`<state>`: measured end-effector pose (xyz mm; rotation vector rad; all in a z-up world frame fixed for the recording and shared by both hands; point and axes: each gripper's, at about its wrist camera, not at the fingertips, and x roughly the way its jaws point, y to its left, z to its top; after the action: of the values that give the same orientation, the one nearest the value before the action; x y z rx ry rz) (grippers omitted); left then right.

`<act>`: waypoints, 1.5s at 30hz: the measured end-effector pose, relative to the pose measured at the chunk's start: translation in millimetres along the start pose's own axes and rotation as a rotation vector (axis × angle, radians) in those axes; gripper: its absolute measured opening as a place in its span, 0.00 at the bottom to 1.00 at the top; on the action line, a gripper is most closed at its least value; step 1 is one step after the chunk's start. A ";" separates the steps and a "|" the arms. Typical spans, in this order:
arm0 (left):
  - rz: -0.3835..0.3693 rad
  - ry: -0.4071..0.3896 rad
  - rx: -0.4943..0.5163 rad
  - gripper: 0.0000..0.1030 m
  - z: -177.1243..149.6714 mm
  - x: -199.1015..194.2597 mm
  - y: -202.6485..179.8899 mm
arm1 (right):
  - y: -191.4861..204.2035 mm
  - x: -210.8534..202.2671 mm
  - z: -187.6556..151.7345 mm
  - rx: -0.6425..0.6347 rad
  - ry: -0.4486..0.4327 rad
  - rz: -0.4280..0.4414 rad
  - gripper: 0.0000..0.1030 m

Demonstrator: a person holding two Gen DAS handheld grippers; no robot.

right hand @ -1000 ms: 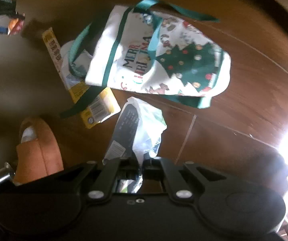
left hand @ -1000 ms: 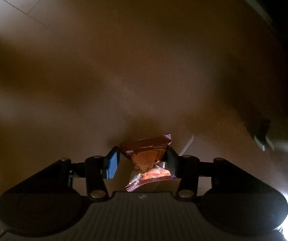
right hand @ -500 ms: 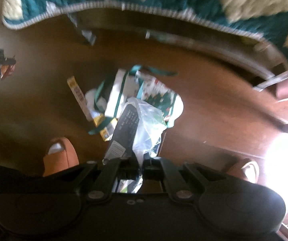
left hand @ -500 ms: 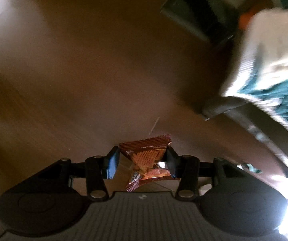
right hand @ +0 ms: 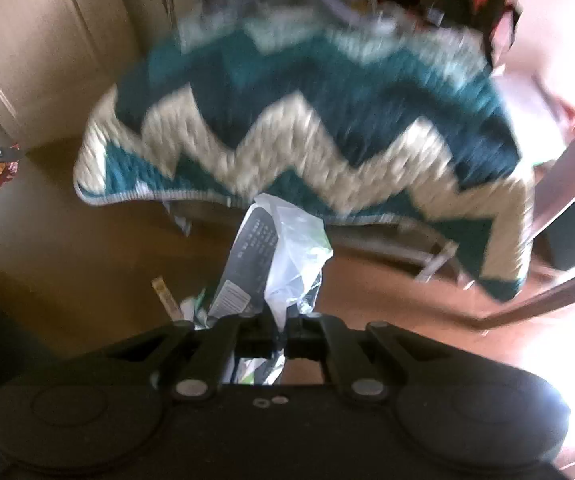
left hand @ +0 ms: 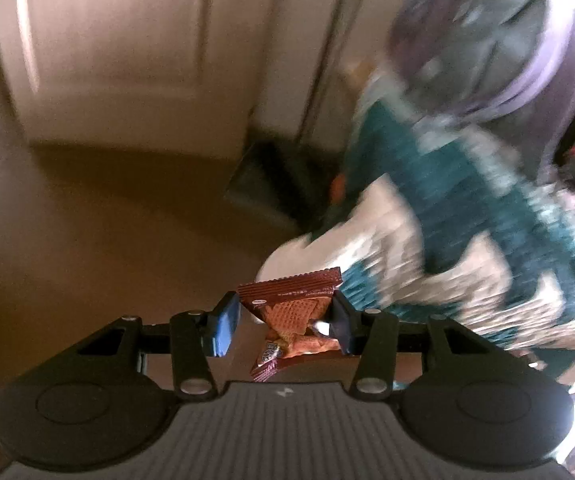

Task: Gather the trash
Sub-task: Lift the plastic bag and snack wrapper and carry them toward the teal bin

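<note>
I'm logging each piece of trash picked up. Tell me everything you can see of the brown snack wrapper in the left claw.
The brown crinkly foil snack wrapper is a small packet with a ridged, crimped top seal, a line of small print and an oval logo beneath it, and an orange waffle-patterned picture on its face. It looks crumpled and pinched at the middle, its lower end twisted toward the camera with a silvery patch. It is held off the floor in the left claw, with a black pad visibly pressing on one side; contact on the blue-padded side is unclear.

One brown wafer wrapper [left hand: 291,304], one clear plastic wrapper [right hand: 283,256], one teal-and-cream zigzag blanket [right hand: 307,120], two grippers [left hand: 283,320]
</note>
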<state>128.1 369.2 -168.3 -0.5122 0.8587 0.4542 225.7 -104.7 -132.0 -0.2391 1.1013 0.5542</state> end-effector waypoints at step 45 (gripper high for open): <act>-0.783 -0.303 0.906 0.47 -91.9 -329.0 -701.8 | -313.2 -422.6 -52.1 0.274 -0.650 -0.584 0.01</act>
<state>282.9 -294.1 212.7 0.0917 0.4371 -0.5635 211.3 -519.9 194.7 -0.1154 0.4252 -0.0579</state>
